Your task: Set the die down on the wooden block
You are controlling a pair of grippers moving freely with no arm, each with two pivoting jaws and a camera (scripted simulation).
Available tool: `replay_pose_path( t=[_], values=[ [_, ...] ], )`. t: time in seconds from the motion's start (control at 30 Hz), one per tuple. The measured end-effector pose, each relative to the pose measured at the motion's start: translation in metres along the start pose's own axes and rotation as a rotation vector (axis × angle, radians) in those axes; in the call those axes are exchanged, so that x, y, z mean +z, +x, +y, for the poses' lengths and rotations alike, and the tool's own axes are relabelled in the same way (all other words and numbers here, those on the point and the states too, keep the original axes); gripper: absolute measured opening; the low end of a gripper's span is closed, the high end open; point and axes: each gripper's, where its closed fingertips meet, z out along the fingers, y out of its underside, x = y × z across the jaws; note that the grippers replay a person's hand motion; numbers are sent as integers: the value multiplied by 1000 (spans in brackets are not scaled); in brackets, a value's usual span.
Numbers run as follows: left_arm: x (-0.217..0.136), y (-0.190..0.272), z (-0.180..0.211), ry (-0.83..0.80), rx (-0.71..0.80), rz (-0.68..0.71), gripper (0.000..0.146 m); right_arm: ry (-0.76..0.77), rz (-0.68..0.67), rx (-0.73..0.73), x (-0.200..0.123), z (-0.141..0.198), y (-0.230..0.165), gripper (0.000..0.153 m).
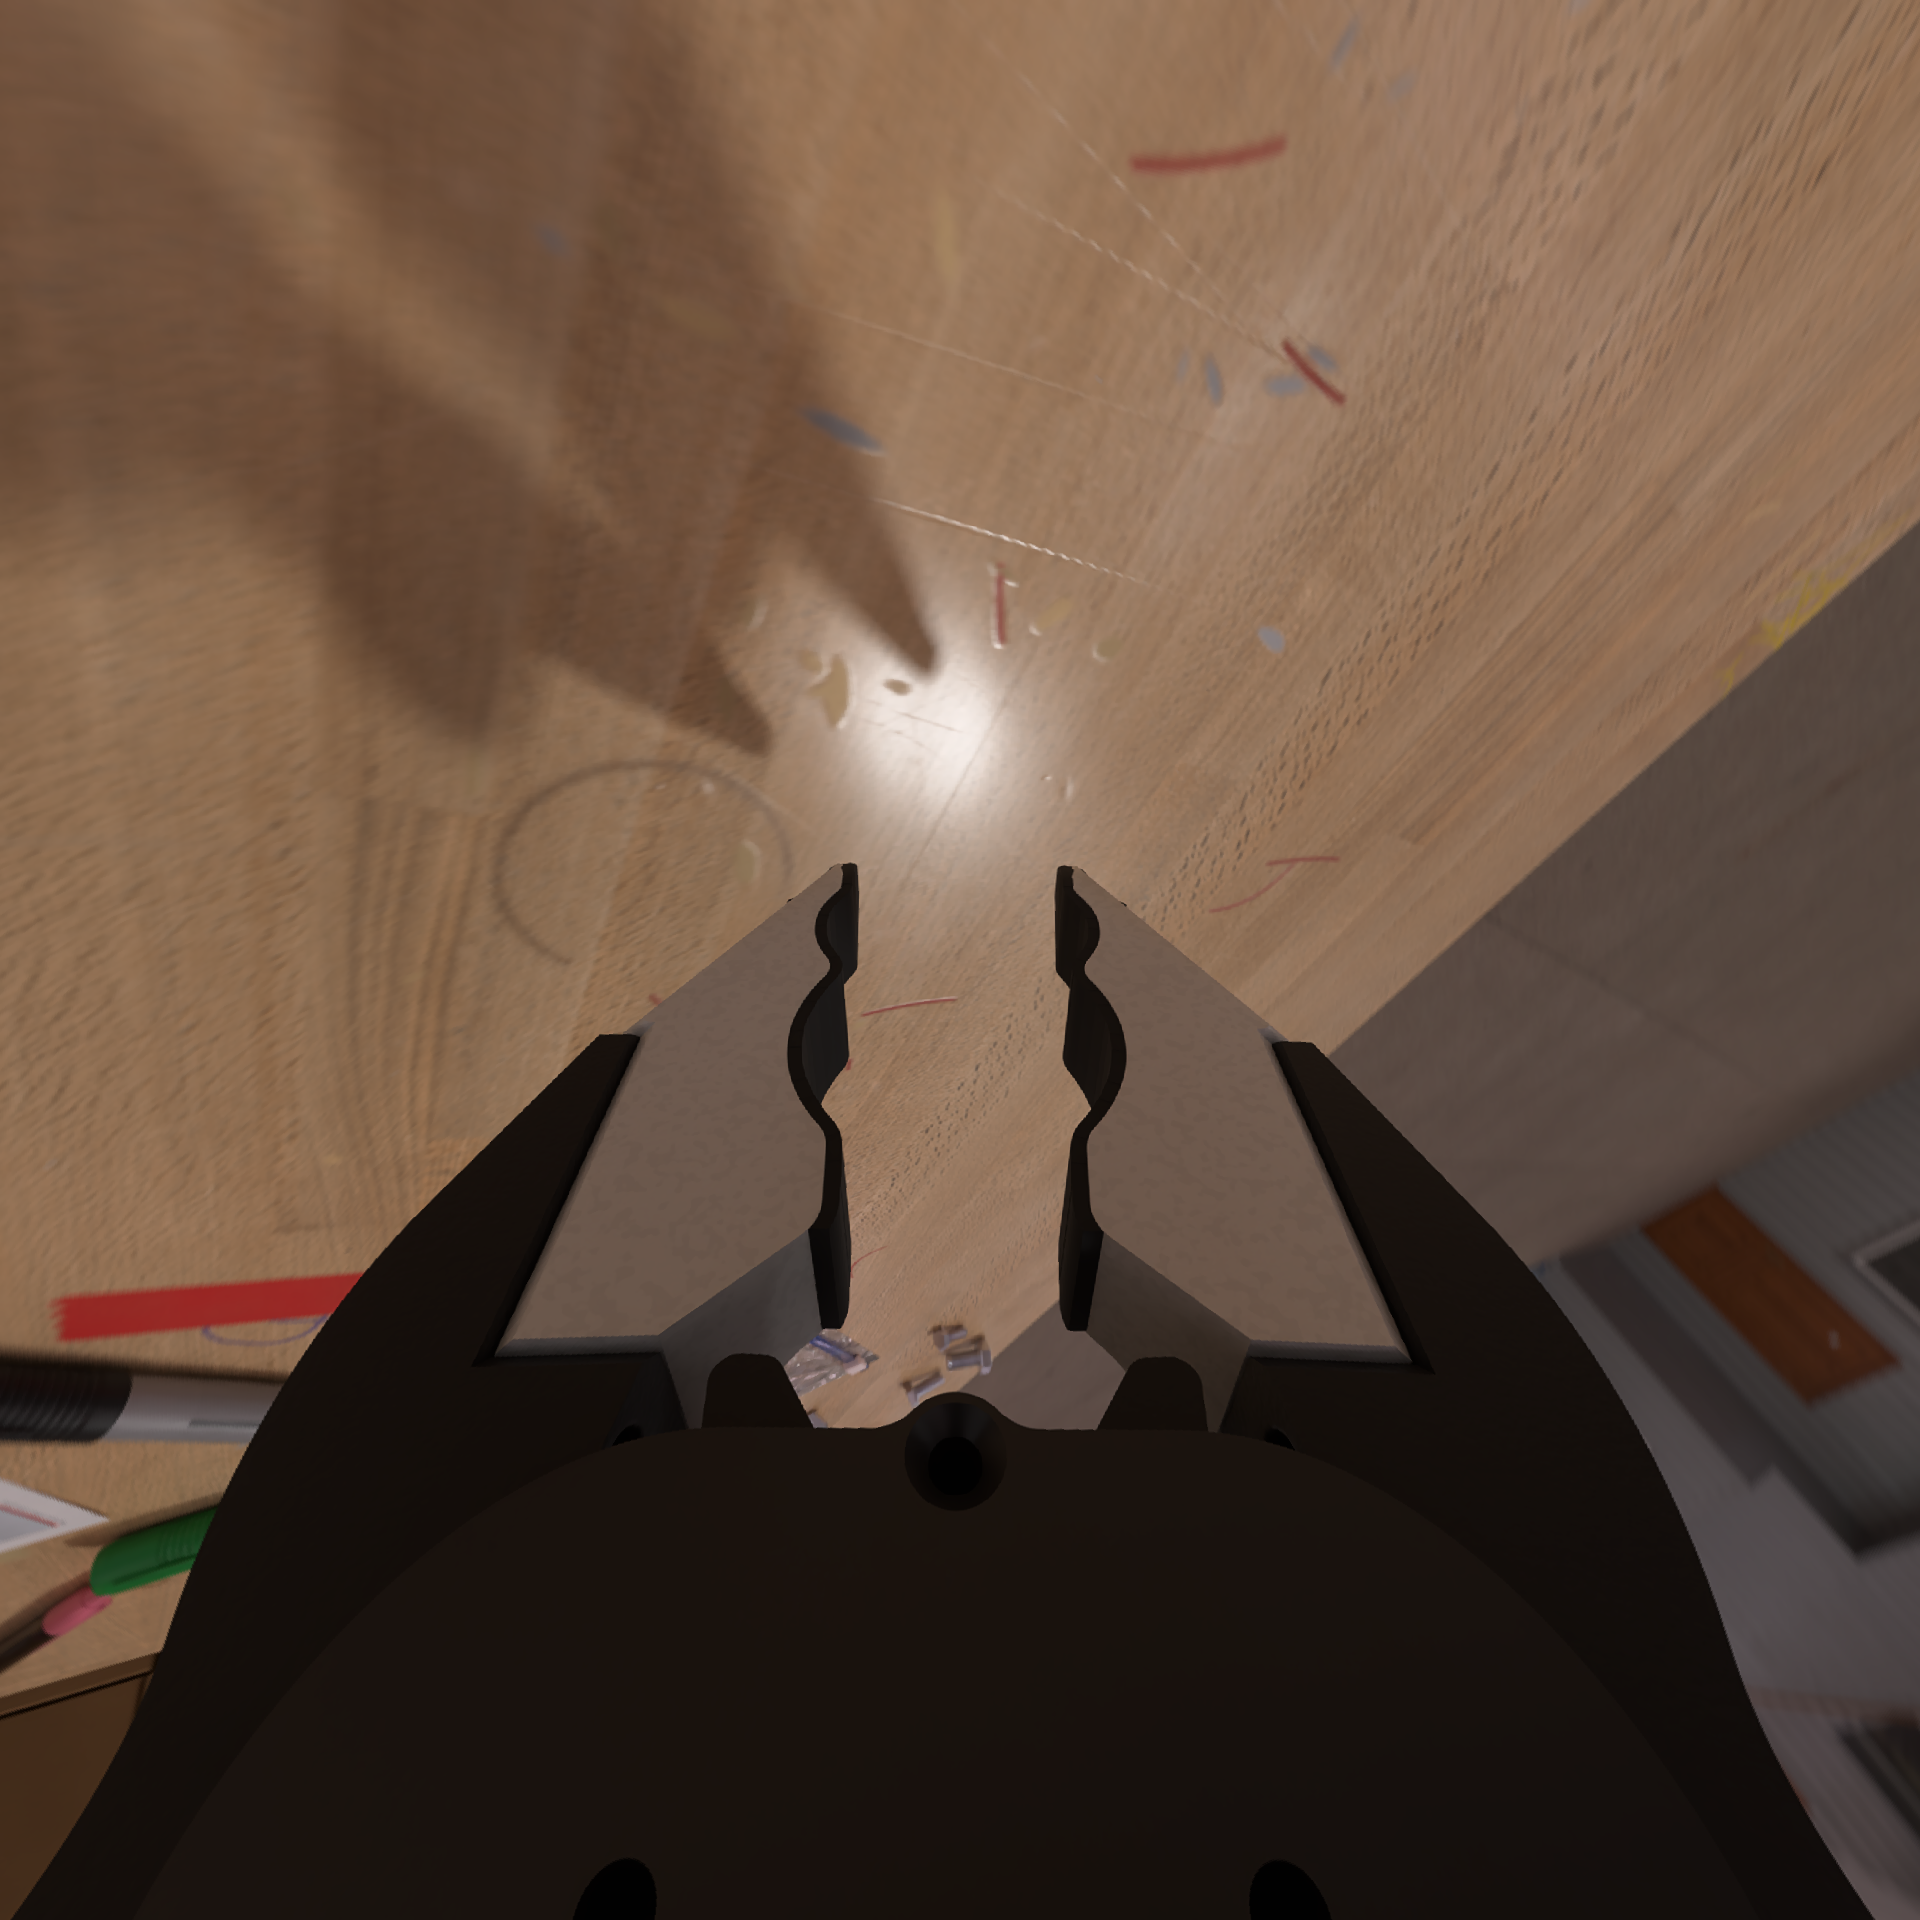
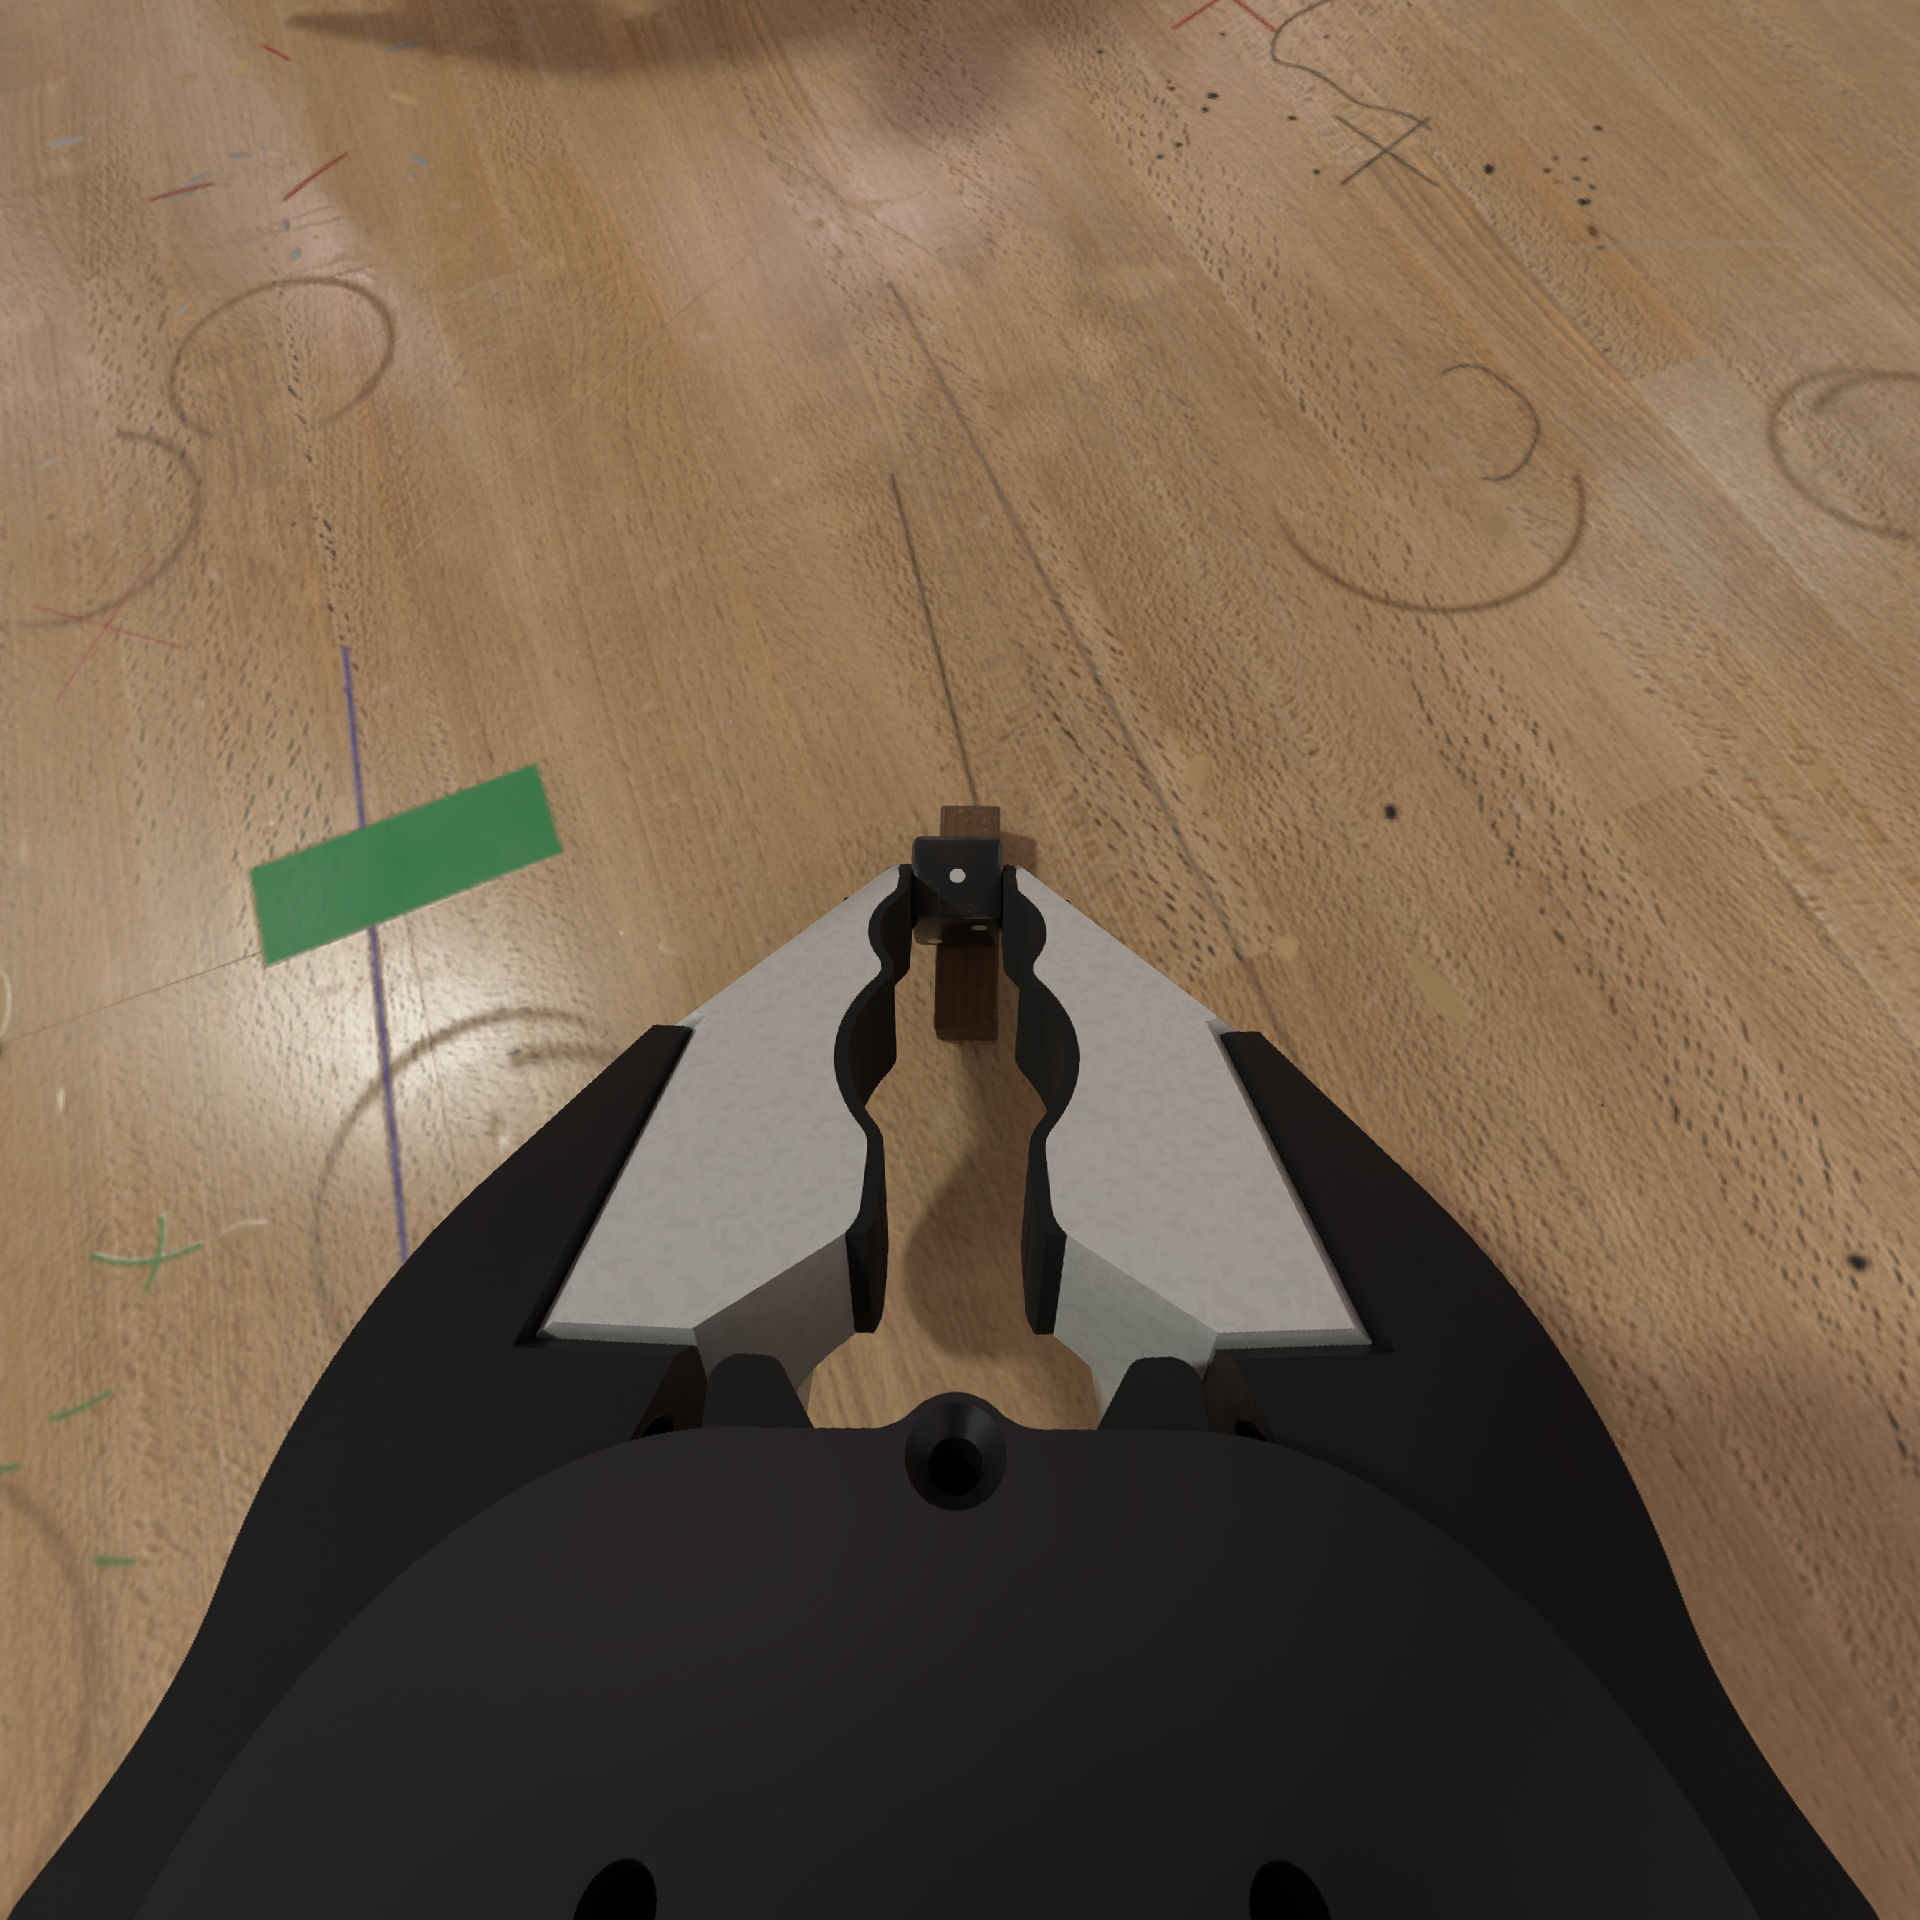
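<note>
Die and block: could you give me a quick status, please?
Right gripper shut on the black die. Die over the wooden block; contact unclear. Left gripper open, empty. Nothing in the way.

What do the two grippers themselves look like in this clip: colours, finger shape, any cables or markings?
Both look alike. The left gripper and the right gripper each have a rounded matte black body with a small round hole at its front centre and two larger holes near the bottom edge. Two pale grey, speckled wedge-shaped fingers taper forward, lined inside with wavy black pads. No cables or markings show.
</note>
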Motion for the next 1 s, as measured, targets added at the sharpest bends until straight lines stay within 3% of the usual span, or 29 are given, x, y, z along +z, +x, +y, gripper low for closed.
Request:
replay_pose_path(
  t=[0.1,0.3,0.57,0.83,1.0],
  values=[
    [16,11,4,-101,78,26,37,3,6,3,0,0,1,16],
    [19,19,-11,-72,108,17,23,-5,12,-6,1,1,1,16],
    [-19,-2,-59,338,-6,38,19,-6,13,-4,1,1,2,16],
    [-64,-56,-3,352,-175,-106,23,-7,16,-4,1,1,2,16],
    [-54,-63,24,227,-247,-108,38,-8,16,-4,1,1,2,16]
  ],
)
